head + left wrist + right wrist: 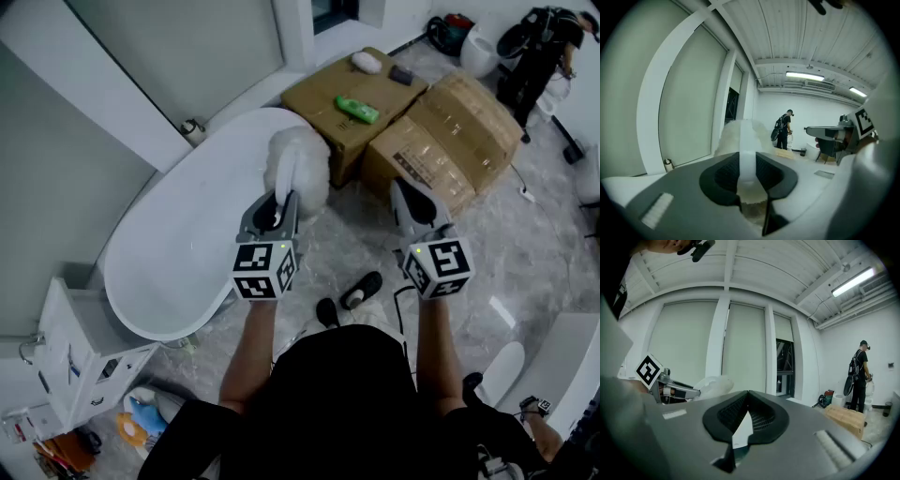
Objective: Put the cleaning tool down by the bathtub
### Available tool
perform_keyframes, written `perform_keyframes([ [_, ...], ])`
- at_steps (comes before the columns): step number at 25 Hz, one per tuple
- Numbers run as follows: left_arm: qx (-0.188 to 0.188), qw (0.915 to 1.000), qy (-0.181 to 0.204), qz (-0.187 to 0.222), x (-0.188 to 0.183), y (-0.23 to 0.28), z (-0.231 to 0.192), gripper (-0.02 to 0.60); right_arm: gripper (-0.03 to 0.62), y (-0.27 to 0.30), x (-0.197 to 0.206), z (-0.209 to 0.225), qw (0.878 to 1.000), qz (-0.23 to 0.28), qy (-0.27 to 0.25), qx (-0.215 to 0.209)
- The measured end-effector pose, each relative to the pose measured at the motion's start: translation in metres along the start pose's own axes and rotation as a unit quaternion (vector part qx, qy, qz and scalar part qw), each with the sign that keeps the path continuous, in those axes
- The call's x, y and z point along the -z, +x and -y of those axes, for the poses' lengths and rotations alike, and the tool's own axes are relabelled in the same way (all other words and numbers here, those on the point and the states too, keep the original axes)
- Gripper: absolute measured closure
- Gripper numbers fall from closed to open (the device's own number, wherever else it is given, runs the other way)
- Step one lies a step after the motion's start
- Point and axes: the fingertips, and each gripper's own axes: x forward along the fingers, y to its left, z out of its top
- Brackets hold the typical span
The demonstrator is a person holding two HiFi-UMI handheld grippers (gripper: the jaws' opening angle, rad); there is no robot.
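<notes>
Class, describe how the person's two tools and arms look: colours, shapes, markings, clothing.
The left tool and right tool are grey tapered shells with black ridged pads. Each carries a white cube of black square markers with a small green light. The person wears a black top that leaves the forearms bare.

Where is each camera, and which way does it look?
Head view: on the wearer's head, looking down at bathtub, left gripper, right gripper, forearms, shoes.
Left gripper view: on that gripper, looking along fingers shut on the duster.
Right gripper view: on that gripper, along shut, empty fingers toward windows.
Both gripper views show the far-off bystander.
</notes>
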Motion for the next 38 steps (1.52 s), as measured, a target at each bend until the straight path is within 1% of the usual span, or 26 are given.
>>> perform_keyframes([
  [6, -0.001, 1.0000, 0.000, 0.001, 0.000, -0.005, 0.002, 0.499, 0.586, -0.008, -0.004, -0.002, 1.000, -0.001, -0.010, 0.002],
  [12, 0.003, 1.0000, 0.005, 0.004, -0.006, -0.005, 0.005, 0.499, 0.586, -0.012, -0.006, 0.000, 1.000, -0.003, -0.008, 0.007],
  [20, 0.006, 0.9999, 0.009, 0.003, 0.000, -0.015, 0.003, 0.499, 0.585, -0.020, 0.001, -0.006, 1.000, 0.003, 0.019, 0.010],
  [27, -0.005, 1.0000, 0.005, -0.003, 0.006, -0.016, -0.005, 0.499, 0.585, -0.016, 0.005, -0.006, 1.000, 0.004, 0.026, 0.011],
  [32, -0.016, 0.9999, -0.001, -0.003, 0.006, -0.007, -0.011, 0.499, 0.585, -0.005, 0.005, 0.001, 1.000, 0.003, 0.023, 0.003],
  [38, -0.028, 0.9996, -0.005, -0.005, 0.003, 0.016, -0.012, 0.499, 0.585, 0.013, 0.005, 0.023, 1.000, 0.005, 0.027, -0.005],
])
